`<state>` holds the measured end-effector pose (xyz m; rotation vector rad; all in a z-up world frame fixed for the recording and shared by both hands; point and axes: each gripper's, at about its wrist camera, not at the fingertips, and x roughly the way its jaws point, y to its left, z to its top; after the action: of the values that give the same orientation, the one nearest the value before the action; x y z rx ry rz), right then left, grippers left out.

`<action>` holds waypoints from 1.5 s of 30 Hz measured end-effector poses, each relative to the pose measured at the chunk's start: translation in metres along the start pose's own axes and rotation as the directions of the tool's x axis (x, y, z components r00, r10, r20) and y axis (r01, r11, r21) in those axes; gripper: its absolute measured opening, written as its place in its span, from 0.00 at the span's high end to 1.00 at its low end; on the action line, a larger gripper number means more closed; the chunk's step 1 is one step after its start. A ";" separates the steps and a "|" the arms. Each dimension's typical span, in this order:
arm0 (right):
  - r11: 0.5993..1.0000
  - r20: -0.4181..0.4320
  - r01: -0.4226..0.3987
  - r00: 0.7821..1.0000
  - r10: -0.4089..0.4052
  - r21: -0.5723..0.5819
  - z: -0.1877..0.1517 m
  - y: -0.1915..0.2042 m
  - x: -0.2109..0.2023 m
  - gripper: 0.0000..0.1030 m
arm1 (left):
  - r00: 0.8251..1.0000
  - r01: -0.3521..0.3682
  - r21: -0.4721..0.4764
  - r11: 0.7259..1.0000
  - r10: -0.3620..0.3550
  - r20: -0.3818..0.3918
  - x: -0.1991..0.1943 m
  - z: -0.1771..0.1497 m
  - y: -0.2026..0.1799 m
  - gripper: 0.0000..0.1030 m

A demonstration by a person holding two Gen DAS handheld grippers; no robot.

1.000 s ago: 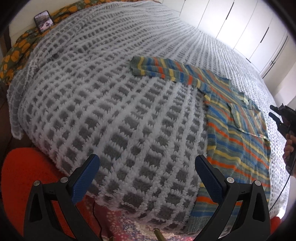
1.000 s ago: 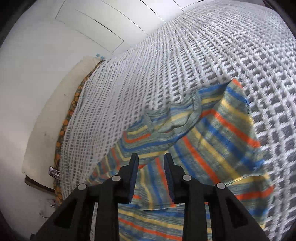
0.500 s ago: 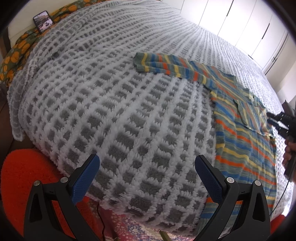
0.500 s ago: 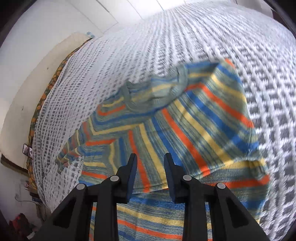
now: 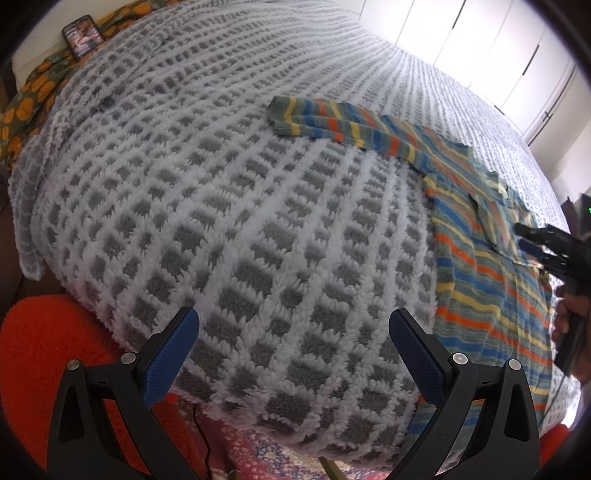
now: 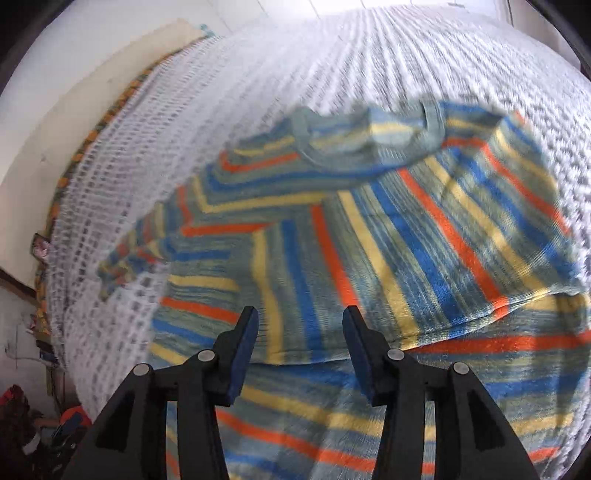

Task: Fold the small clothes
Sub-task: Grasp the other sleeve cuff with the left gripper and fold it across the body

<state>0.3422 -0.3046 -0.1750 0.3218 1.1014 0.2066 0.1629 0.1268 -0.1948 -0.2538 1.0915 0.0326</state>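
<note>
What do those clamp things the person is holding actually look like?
Each is a black plastic, two-pronged tool. The left gripper has two angular black arms with triangular cut-outs and round silver rivets, tipped by blue textured pads. The right gripper is built the same way, its blue pads narrower set. No sleeve shows.

A grey-and-white waffle blanket (image 5: 229, 206) covers the bed. At its far left edge lies an orange-patterned sheet (image 5: 33, 99) with a phone (image 5: 82, 36) on it. White wardrobe doors (image 5: 480, 44) stand far right. A red rug (image 5: 40, 354) lies near left.
</note>
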 end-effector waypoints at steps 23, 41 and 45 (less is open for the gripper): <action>0.996 0.120 -0.083 0.989 0.085 -0.020 -0.150 0.019 -0.121 0.35 | 0.933 0.314 -0.440 0.841 -0.359 -0.019 0.126 0.191 0.068 0.20; 0.993 0.084 -0.117 0.989 0.118 -0.018 -0.148 0.035 -0.103 0.35 | 0.960 0.257 -0.351 0.900 -0.279 -0.012 0.136 0.205 0.034 0.96; 0.992 0.117 -0.129 0.985 0.129 -0.011 -0.149 0.032 -0.111 0.35 | 0.967 0.256 -0.239 0.937 -0.251 0.049 0.091 0.222 0.004 0.96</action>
<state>0.1594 -0.2878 -0.1317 0.3979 0.9644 0.3009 0.3982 0.1703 -0.1794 -0.6141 1.0299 -0.0624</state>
